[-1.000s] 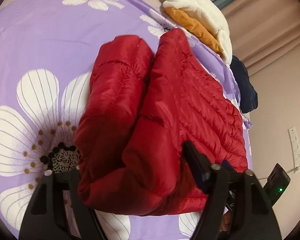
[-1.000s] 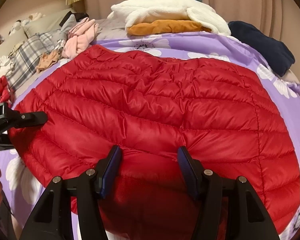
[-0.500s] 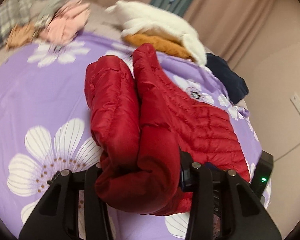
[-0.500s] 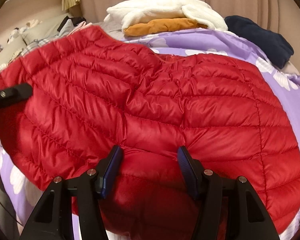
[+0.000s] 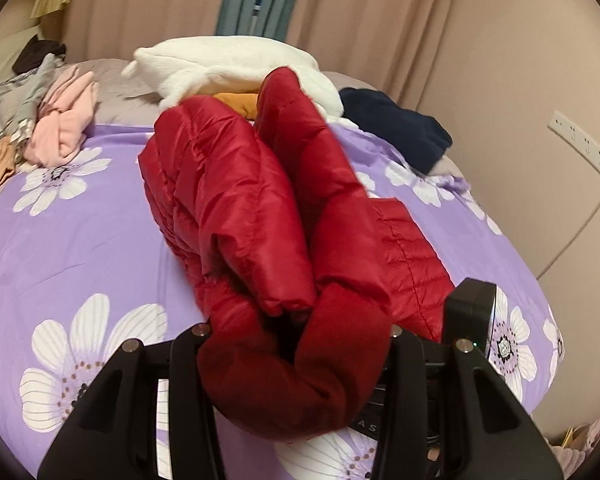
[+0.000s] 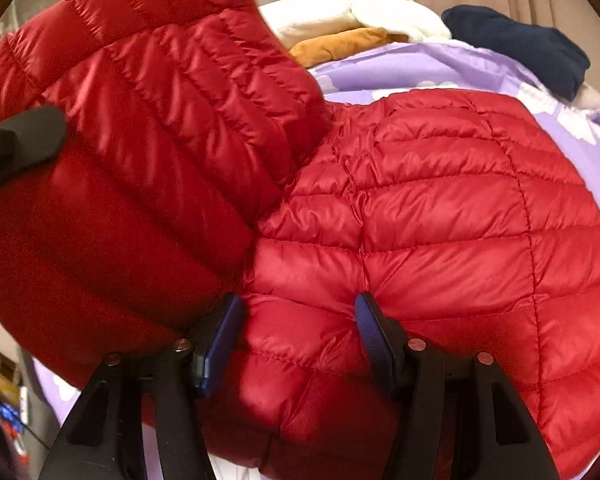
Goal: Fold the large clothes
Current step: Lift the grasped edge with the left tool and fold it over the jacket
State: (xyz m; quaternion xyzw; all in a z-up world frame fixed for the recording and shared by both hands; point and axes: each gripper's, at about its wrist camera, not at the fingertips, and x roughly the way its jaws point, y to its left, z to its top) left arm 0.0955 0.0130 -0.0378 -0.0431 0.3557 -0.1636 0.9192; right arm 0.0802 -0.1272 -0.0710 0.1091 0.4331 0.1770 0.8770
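Note:
A red quilted puffer jacket (image 6: 440, 200) lies on the purple flowered bed sheet (image 5: 80, 240). My left gripper (image 5: 296, 344) is shut on a thick bunch of the jacket (image 5: 252, 216), which it holds raised off the bed with the sleeve folds trailing away from it. In the right wrist view this raised part (image 6: 140, 100) hangs over the flat half, and one black finger (image 6: 20, 140) of the left gripper shows at the left edge. My right gripper (image 6: 298, 316) is shut on the jacket's near edge, with padding bulging between its blue pads.
At the far end of the bed lie a white fleece (image 5: 228, 64) over an orange garment (image 5: 240, 104), a navy garment (image 5: 396, 128), pink clothes (image 5: 64, 128) and plaid fabric (image 5: 0, 108). A wall with a power strip (image 5: 584, 148) runs close on the right.
The left gripper closed on the jacket's side, rolled and lifted it off the bed. In the right wrist view that side rose and swung over the flat half. The right gripper stayed put.

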